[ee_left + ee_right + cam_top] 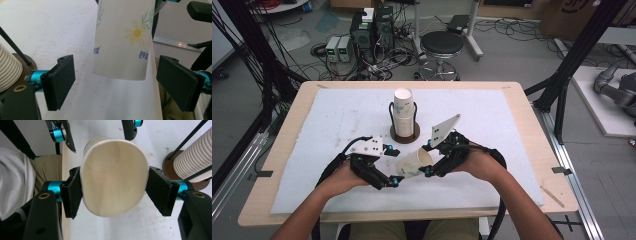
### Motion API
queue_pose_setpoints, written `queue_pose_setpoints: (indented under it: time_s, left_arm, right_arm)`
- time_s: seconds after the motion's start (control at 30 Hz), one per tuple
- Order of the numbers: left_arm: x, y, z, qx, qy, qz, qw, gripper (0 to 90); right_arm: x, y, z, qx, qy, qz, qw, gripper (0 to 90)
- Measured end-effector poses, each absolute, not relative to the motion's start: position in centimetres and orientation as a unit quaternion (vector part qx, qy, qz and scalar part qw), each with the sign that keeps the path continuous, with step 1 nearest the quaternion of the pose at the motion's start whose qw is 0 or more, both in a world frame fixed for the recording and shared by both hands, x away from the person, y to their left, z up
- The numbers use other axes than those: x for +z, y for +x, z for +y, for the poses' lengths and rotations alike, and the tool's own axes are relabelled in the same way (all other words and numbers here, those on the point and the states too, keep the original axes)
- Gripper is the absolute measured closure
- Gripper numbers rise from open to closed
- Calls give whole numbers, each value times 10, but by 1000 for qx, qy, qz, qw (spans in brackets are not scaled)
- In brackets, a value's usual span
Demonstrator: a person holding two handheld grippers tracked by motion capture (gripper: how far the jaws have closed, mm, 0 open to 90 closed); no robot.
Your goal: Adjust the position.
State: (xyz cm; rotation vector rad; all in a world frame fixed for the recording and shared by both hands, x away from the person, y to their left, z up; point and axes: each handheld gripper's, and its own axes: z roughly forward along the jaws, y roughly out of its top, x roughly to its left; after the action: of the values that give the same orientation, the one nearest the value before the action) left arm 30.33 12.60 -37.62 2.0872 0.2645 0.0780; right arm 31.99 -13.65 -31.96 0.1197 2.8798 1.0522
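Right gripper (113, 192) jaws clamped on a paper cup (113, 177) near its rim, squeezing the mouth oval; cup empty, smooth, daisy print. Left gripper (125, 82) jaws wide, cup base between them, not touching. Beyond the jaws, ribbed cup stack (403, 112) in a wire holder (405, 132) on the white-covered table (337, 115).

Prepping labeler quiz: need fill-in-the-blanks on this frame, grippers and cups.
1. The right gripper is shut on a paper ____.
2. The left gripper has its jaws ____, either side of that cup's base.
3. The cup stack stands in a ____ holder on the table.

Missing: cup; open; wire
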Motion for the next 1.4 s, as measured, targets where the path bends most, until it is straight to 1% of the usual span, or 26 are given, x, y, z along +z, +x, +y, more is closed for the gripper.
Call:
queue_pose_setpoints:
  time_s: [0.43,0.63,0.93,1.13,1.4]
  left_arm:
    - [-379,304,122,30,872,104,477,178]
    - [-378,304,118,32,875,101,473,179]
    - [-377,304,111,30,880,92,466,183]
    - [-376,305,109,30,884,90,458,187]
    - [-375,306,105,25,889,83,450,229]
  right_arm:
    - [-313,320,-119,298,19,953,43,339]
    - [-309,319,-106,259,12,964,48,338]
    - [-304,318,-90,210,-4,976,49,337]
    - [-306,318,-85,203,-6,978,44,336]
    - [-308,317,-83,194,-8,980,42,334]
